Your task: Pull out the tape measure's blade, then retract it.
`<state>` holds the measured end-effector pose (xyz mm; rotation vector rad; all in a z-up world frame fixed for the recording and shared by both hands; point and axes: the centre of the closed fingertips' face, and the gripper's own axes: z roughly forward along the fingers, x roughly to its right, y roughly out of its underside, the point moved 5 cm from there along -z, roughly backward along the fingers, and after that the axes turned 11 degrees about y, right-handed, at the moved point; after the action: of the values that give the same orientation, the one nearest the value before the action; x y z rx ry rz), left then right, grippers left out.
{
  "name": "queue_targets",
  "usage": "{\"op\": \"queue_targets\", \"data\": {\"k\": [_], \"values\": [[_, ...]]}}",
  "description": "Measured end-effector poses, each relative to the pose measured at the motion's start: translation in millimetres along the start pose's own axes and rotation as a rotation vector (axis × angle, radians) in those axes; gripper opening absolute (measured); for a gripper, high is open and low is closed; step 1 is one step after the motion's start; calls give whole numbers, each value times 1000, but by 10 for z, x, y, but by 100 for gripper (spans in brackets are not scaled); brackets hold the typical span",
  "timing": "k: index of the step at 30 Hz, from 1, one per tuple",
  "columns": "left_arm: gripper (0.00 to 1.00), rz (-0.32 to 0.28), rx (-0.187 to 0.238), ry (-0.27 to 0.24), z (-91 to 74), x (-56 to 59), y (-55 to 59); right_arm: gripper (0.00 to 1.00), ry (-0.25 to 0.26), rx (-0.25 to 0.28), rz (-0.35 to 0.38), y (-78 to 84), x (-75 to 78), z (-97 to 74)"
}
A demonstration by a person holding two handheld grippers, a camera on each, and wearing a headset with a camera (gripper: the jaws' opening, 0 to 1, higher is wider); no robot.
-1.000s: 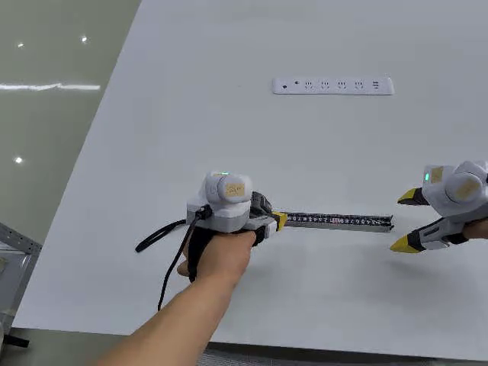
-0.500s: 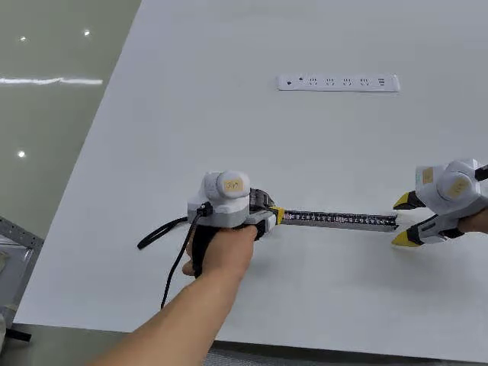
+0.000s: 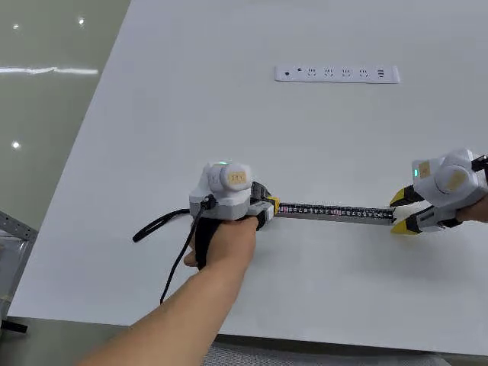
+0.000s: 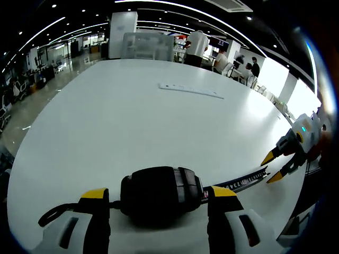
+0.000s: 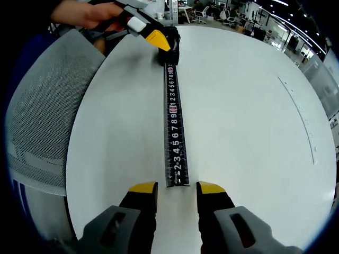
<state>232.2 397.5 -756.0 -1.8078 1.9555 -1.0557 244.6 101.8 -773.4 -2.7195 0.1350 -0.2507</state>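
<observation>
Left tongs [image 4: 159,192] clamp the tape measure [image 4: 159,203] by its black case on the white surface [image 3: 229,114]. Its blade [image 5: 172,121] lies flat, its long axis running straight from the case toward my right tongs [image 5: 177,188]. These stand open, one jaw on either side of the blade's tip.

In the head view we see little of the tape measure [image 3: 260,201]: the left gripper [image 3: 267,213] clamped around it covers most of its case. At three o'clock the picture's edge cuts off the back of the right gripper [image 3: 396,215] and the hand behind it. The tip of the blade [image 3: 335,212] lies between those parted jaws, perhaps touching one; we cannot tell. The blade's numbers, and the sockets of the power strip [image 3: 337,73] at twelve o'clock, are too small to read.
</observation>
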Motion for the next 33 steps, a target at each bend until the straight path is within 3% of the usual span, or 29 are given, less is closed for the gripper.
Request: {"op": "queue_targets", "data": {"k": [16,27,33], "values": [[67,7,7,-17,42,9,9,14,-18,16,-19,-12,13,36],[64,12,16,-18,60,27,20,13,-21,13,-12,-7,17,38],[63,17,43,-32,47,42,34,12,-21,13,-24,-11,14,33]]}}
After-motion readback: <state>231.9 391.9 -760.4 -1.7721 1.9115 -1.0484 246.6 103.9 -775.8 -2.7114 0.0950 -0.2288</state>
